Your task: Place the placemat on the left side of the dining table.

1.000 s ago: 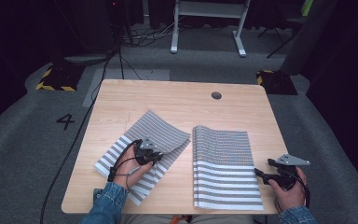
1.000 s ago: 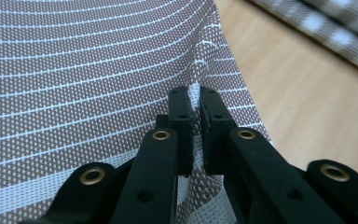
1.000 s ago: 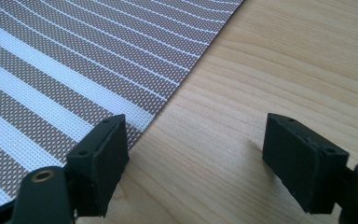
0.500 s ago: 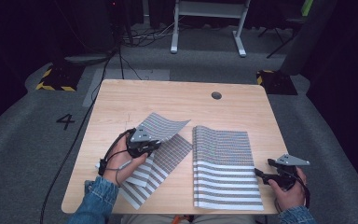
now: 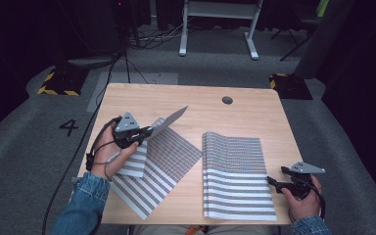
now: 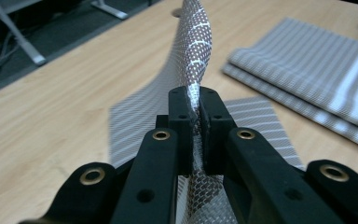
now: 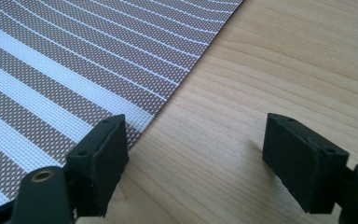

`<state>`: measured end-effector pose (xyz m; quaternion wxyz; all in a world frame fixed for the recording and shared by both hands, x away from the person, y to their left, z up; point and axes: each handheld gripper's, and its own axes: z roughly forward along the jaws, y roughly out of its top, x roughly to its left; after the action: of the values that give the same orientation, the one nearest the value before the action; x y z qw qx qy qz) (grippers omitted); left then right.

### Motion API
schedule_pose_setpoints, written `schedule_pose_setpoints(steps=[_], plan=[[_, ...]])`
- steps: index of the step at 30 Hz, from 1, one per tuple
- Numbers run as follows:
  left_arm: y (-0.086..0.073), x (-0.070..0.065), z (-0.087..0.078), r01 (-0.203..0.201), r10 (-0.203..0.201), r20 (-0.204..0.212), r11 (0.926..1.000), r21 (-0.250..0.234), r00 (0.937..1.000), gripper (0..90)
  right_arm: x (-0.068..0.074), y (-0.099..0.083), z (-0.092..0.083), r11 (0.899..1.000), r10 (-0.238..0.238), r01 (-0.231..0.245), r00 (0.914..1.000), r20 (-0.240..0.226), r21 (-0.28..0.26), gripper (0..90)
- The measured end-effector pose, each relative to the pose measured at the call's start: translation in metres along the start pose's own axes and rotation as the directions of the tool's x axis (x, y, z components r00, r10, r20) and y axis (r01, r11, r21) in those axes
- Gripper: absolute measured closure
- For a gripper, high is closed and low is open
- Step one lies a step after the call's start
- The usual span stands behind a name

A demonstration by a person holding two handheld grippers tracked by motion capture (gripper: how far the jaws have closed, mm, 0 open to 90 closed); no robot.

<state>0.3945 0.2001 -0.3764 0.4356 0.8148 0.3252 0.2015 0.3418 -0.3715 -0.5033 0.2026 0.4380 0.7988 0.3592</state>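
A brown-and-white striped woven placemat (image 5: 164, 164) lies slanted on the left half of the wooden table (image 5: 196, 105). My left gripper (image 5: 146, 133) is shut on one edge of it and holds that flap up off the table, so the flap curves upward to the far right. In the left gripper view the jaws pinch the mat (image 6: 193, 42) between the pads (image 6: 182, 107). A folded stack of like mats (image 5: 235, 171) lies at the right. My right gripper (image 5: 271, 180) rests open beside that stack's right edge; one jaw overlaps the mat's corner (image 7: 74, 60), with bare wood (image 7: 284, 56) between the jaws.
A round cable hole (image 5: 227, 100) sits near the table's far edge. The folded stack (image 6: 307, 65) lies to the right in the left gripper view. Dark floor, a white desk frame (image 5: 215, 29) and cables lie beyond the table.
My left hand has risen and moved toward the far left with the mat's edge, peeling the upper flap up and opening the mat out. The right hand has stayed put.
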Motion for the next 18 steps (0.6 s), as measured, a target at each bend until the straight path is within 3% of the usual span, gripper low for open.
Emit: schedule_pose_setpoints(steps=[3, 6, 10, 14, 18], plan=[[0.001, 0.016, -0.007, -0.012, 0.012, -0.046, 0.9998, -0.013, 0.9989, 85.2, 0.0, 0.0, 0.0, 1.0, 0.001, -0.001, 1.0, 0.001, 0.001, 22.2], [0.001, 0.028, -0.011, 0.012, -0.014, -0.058, 0.9993, -0.035, 0.9982, 85.1, 0.0, 0.0, 0.0, 1.0, 0.002, -0.002, 1.0, 0.001, 0.001, 22.2], [0.0, 0.039, -0.013, 0.001, -0.004, -0.09, 0.9996, -0.028, 0.996, 85.0, -0.001, 0.0, 0.0, 1.0, -0.006, 0.006, 1.0, 0.004, 0.003, 22.2], [-0.006, 0.054, -0.01, -0.014, 0.013, -0.161, 0.9999, -0.006, 0.9869, 84.7, -0.001, 0.0, 0.001, 1.0, -0.006, 0.006, 1.0, 0.005, 0.003, 22.2], [-0.016, 0.07, -0.011, 0.01, -0.009, -0.213, 0.9999, 0.005, 0.977, 84.6, -0.001, 0.0, 0.001, 1.0, -0.006, 0.006, 1.0, 0.005, 0.004, 22.2]])
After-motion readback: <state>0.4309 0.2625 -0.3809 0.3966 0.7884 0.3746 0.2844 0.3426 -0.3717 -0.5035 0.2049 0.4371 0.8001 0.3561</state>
